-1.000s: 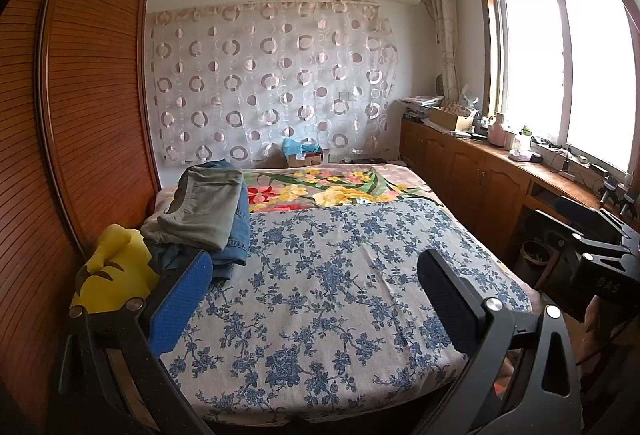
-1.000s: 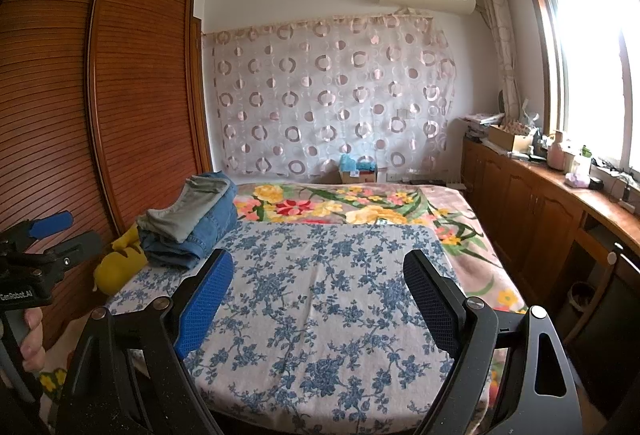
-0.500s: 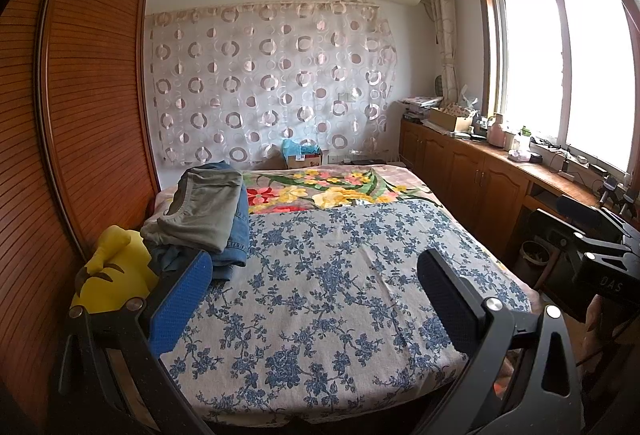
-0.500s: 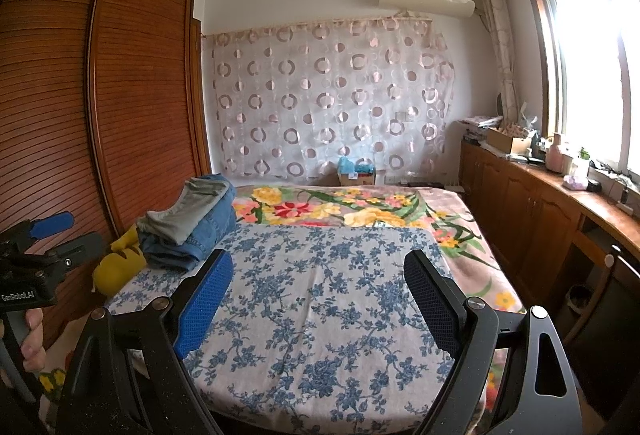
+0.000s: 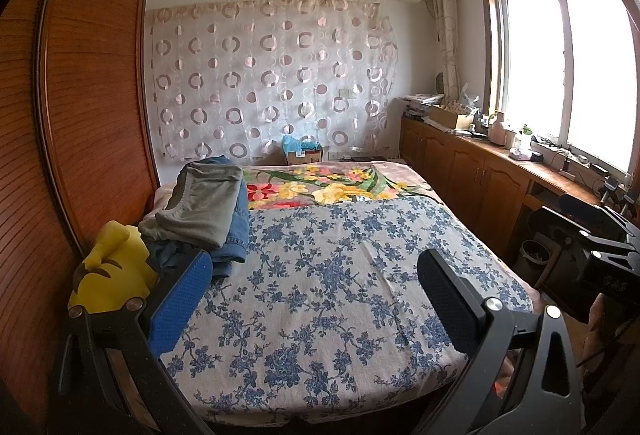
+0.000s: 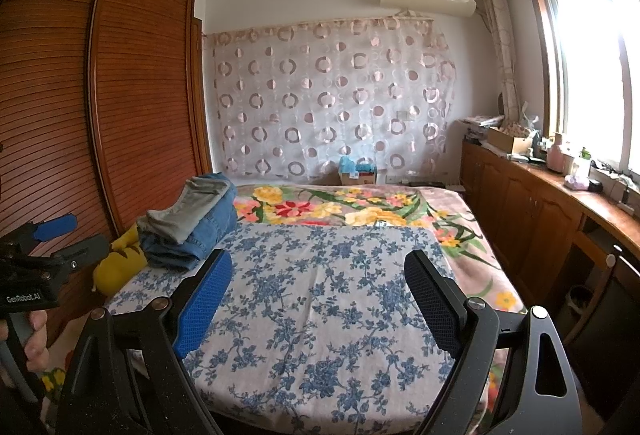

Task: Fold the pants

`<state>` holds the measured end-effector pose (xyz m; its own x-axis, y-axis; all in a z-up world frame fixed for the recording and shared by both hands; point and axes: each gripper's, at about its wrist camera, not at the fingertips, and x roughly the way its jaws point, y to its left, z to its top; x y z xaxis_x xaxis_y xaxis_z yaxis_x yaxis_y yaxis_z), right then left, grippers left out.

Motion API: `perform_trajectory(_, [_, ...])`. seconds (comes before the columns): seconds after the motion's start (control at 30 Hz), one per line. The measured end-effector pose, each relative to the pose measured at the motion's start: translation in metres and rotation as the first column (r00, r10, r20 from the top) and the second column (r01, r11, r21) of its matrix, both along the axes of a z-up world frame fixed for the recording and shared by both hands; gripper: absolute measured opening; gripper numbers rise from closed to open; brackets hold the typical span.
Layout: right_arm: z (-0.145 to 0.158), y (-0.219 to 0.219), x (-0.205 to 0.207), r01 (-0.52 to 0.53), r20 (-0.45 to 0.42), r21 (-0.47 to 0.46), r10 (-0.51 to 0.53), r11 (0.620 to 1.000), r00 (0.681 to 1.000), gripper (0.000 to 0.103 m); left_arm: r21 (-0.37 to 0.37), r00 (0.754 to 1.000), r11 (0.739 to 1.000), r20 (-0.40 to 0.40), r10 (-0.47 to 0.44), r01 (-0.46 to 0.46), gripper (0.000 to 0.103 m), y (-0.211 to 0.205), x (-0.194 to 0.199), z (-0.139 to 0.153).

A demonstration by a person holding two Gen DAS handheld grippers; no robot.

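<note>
A pile of pants lies at the far left of the bed: grey-green pants on top of blue jeans. My left gripper hovers open over the near edge of the blue-flowered bedspread, with nothing between its fingers. My right gripper is also open and empty above the same bedspread. The left gripper also shows at the left edge of the right wrist view, held in a hand. Both grippers are well short of the pile.
A yellow plush toy lies beside the pile against the wooden wardrobe. A flowered blanket covers the bed's far end. Wooden cabinets with clutter run along the right under the window. A bin stands by the bed.
</note>
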<state>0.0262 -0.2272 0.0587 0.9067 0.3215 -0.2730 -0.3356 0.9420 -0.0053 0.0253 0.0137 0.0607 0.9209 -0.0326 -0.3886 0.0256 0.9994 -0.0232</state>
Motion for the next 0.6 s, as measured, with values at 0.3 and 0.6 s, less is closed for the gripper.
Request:
perform_trajectory(0.3, [-0.0015,0.0016,0.0007,0.004,-0.004,-0.002,-0.004,1.0,1.0,0.089,-0.001,1.0,1.0,-0.006,0.003,-0.003,0.103,0.0004,0.0023,-0.0088])
perform_trajectory(0.6, [-0.002,0.0025,0.0003,0.004,-0.003,-0.002,-0.004,1.0,1.0,0.089,-0.001,1.0,1.0,-0.005,0.003,-0.003,0.103,0.0009,0.0024,-0.0072])
